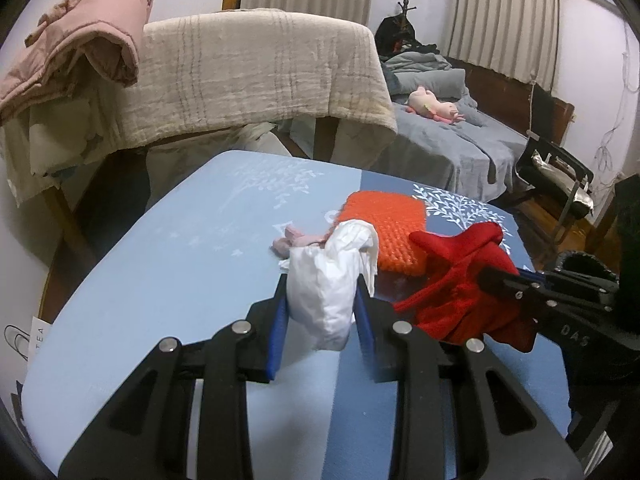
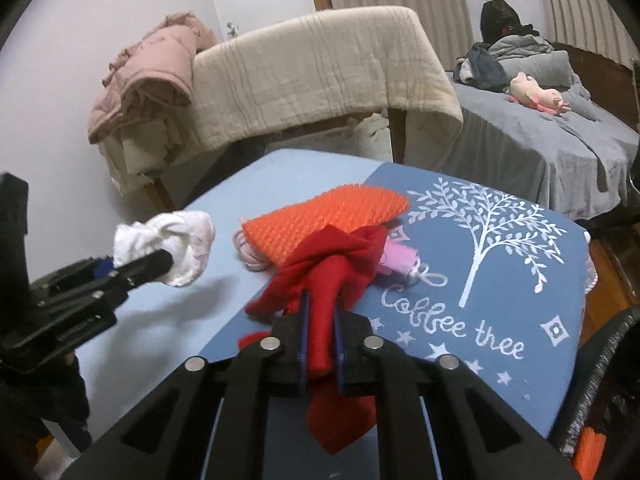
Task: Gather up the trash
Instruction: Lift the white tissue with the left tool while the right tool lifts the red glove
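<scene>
My left gripper (image 1: 322, 284) is shut on a crumpled white tissue wad (image 1: 328, 284), held just above the blue tablecloth (image 1: 160, 280); the same wad (image 2: 176, 240) shows at the left of the right wrist view, in the left gripper (image 2: 160, 262). My right gripper (image 2: 320, 312) is shut on a red cloth (image 2: 332, 280), which hangs through the blue pads. From the left wrist view the red cloth (image 1: 464, 280) bunches at the right gripper (image 1: 496, 276). An orange knitted piece (image 2: 328, 220) lies flat behind it.
Pink yarn (image 2: 250, 256) and a small pink item (image 2: 400, 260) lie by the orange piece. Behind the table stand a chair draped in a beige blanket (image 1: 260, 72), a pink quilt (image 1: 80, 40) and a grey bed (image 1: 460, 140) with a plush toy.
</scene>
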